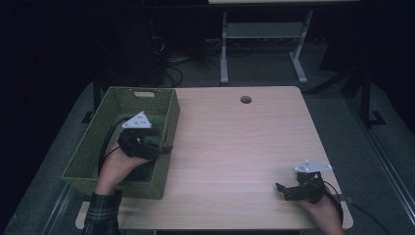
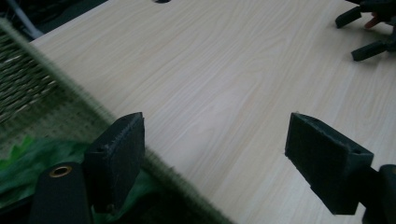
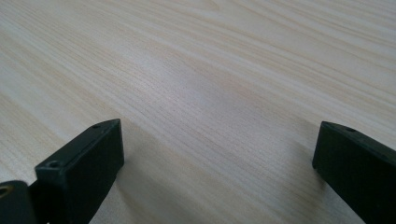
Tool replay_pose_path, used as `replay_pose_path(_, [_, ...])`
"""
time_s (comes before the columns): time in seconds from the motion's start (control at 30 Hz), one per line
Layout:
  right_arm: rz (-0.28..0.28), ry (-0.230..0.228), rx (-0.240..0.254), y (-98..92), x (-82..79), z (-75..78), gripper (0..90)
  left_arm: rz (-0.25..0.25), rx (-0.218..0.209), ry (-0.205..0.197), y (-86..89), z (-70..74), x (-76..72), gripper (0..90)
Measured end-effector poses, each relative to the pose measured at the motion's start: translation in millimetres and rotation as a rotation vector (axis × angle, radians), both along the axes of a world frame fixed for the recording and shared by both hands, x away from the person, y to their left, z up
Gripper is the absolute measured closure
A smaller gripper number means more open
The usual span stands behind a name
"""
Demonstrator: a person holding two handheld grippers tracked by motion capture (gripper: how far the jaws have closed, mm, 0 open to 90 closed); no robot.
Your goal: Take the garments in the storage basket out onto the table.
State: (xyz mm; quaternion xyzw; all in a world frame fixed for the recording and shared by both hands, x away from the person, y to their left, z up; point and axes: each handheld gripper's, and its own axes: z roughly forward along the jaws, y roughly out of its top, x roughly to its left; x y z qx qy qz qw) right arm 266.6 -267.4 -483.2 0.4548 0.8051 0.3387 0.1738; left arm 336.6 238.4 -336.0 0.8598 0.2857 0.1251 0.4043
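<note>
We see a pale wooden table (image 1: 235,147) from above, with a green woven basket (image 1: 93,152) at its nine o'clock side. Our left gripper (image 1: 164,147) hovers over the basket's right wall, its jaws spread wide apart and holding nothing; from the left gripper view (image 2: 212,158), one jaw hangs inside the basket above a green leafy thing (image 2: 28,163) lying on the basket floor, while the other jaw hangs out over bare table. Our right gripper (image 1: 283,190) rests low at about four o'clock on the table, well apart from the basket, its jaws also wide apart and empty over plain wood (image 3: 212,154). We judge the step in hand to be reaching for the green leafy thing in the basket. To do it well, we should bring the left gripper back toward nine o'clock so both jaws clear the woven rim (image 2: 93,107), tip them down, straddle the leafy thing, and close gently, since it looks soft and may crumple. The rim is close, so a jaw could snag it.
</note>
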Motion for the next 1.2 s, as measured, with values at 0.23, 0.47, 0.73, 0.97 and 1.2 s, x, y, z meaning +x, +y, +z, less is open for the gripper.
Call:
replay_pose_path(0.23, [0.0,0.0,0.0,0.0,0.0,0.0,1.7,0.058,0.003,0.002,23.4,-0.3,4.2,22.3])
replay_pose_path(0.47, [0.001,0.0,0.0,0.0,0.0,0.0,1.7,0.092,0.012,0.003,37.5,-1.0,3.8,25.5])
replay_pose_path(0.73, [0.001,0.0,0.0,0.0,0.0,0.0,1.7,0.13,0.065,0.012,52.1,-6.6,6.6,32.9])
replay_pose_path(0.97, [0.001,0.0,-0.001,-0.1,-0.1,0.0,1.7,0.161,0.095,0.018,62.1,-12.3,9.2,40.6])
replay_pose_path(1.2, [0.001,-0.001,-0.001,-0.1,0.0,0.0,1.7,0.198,0.142,0.068,68.5,-24.2,13.0,50.7])
